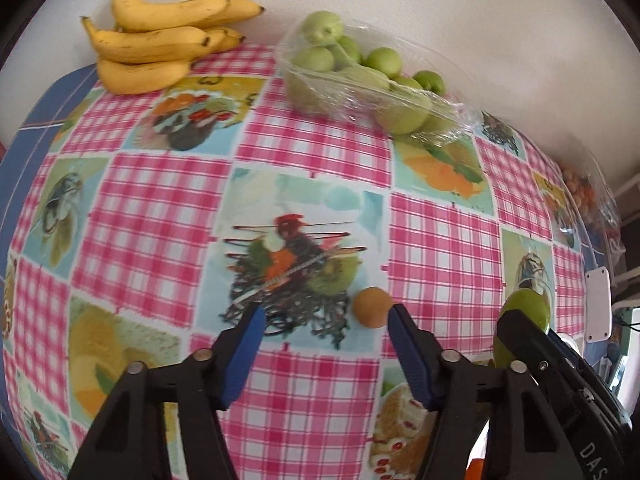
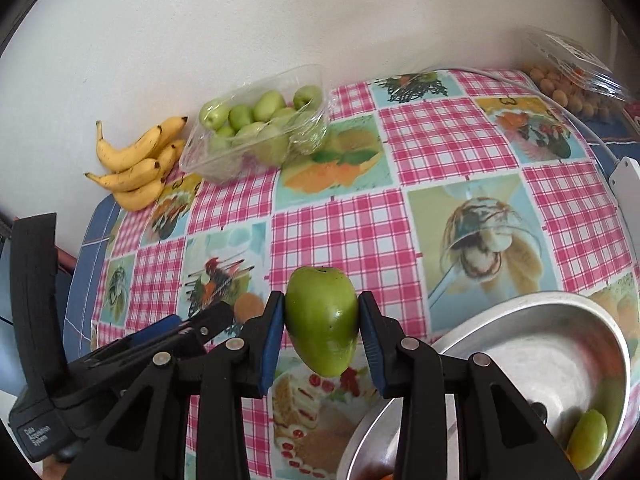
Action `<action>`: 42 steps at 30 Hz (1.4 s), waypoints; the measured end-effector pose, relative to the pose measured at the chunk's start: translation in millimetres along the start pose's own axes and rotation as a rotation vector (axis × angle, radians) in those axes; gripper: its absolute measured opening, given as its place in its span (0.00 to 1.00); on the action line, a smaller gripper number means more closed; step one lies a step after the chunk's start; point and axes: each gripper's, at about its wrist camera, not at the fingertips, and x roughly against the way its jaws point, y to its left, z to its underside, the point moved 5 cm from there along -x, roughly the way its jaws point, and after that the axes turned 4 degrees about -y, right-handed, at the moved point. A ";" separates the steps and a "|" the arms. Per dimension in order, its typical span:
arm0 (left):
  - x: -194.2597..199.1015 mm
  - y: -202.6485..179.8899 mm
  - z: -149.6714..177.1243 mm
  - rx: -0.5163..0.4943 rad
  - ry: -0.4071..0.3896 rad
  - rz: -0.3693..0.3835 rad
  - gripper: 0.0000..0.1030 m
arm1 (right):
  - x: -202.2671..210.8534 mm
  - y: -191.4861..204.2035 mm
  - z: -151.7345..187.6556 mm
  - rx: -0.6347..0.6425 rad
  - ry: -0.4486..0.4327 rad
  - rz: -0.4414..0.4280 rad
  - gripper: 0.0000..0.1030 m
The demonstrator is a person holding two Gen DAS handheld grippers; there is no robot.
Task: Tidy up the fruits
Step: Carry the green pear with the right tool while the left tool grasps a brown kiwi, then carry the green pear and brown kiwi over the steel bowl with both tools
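My right gripper [image 2: 321, 302] is shut on a green pear-shaped fruit [image 2: 322, 320] and holds it above the checked tablecloth, left of a metal bowl [image 2: 520, 320]. Another green fruit [image 2: 588, 444] lies in that bowl. In the left wrist view my left gripper [image 1: 326, 314] points down at the cloth with its jaws apart. A small round brown fruit [image 1: 372, 306] rests on the table just inside its right fingertip [image 1: 398, 318], and the pads do not press on it. The held green fruit [image 1: 528, 306] shows at the right of that view.
Bananas [image 1: 152, 40] and a clear tray of green fruits [image 1: 348, 72] sit at the back by the wall. A clear box of small brown fruits [image 2: 568, 88] stands at the far right corner. A white cable and adapter [image 2: 624, 176] run along the right edge.
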 end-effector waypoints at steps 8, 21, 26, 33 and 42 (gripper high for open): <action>-17.7 -20.2 -4.2 -0.029 0.011 0.005 0.31 | -4.1 -15.6 -9.1 -0.020 -0.015 0.004 0.38; -0.2 -21.4 -0.5 -0.032 -0.044 -0.004 0.27 | -1.0 -19.7 -8.5 -0.038 -0.005 0.006 0.38; 16.0 -1.6 17.4 0.032 -0.059 0.001 0.27 | 2.8 -17.5 -0.2 -0.028 0.029 0.022 0.38; 37.2 27.5 50.6 0.103 -0.068 -0.012 0.27 | 15.4 -14.0 22.0 -0.024 0.082 0.044 0.38; 81.7 41.2 74.8 0.123 -0.123 -0.015 0.27 | 55.2 9.5 42.5 0.005 0.068 0.059 0.38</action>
